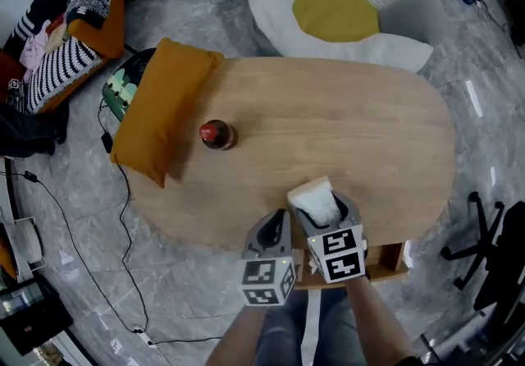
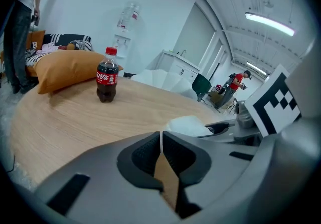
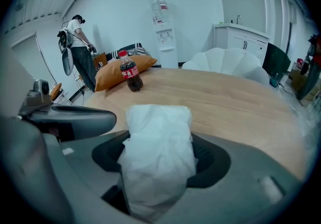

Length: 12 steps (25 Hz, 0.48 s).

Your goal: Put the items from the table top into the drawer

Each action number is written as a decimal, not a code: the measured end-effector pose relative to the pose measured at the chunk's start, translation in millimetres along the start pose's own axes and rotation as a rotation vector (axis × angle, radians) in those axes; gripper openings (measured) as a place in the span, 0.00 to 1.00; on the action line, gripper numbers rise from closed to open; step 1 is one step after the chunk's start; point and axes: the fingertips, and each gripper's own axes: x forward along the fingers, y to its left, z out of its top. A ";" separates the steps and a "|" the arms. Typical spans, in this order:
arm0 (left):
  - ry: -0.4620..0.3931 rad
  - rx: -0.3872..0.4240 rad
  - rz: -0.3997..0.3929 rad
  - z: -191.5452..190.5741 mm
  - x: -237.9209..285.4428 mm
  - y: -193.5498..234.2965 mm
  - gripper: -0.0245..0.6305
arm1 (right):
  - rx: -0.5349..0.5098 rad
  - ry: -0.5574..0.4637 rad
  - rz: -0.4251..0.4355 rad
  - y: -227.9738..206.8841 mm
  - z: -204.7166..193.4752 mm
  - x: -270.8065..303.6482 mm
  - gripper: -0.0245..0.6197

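Softly crumpled, the white packet (image 3: 158,152) bulges — oblong, pillow-like.

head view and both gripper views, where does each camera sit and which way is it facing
Head view: on the person's head, looking steeply down at the wooden table; forearms, left claw, right claw show.
Left gripper view: on the left claw, looking along its shut jaws across the table to the cola bottle.
Right gripper view: on the right claw, looking along jaws clamped on a white packet.
Shared: both gripper views see that cola bottle and orange cushion.
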 end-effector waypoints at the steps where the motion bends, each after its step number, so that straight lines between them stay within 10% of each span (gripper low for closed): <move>1: 0.002 0.005 -0.007 0.9 -2.6 -2.9 0.07 | 0.001 -0.002 -0.004 0.4 0.8 -4.6 0.52; 12: 0.004 0.051 -0.060 2.0 -19.8 -33.8 0.07 | 0.035 -0.048 -0.039 -0.6 -0.7 -49.3 0.52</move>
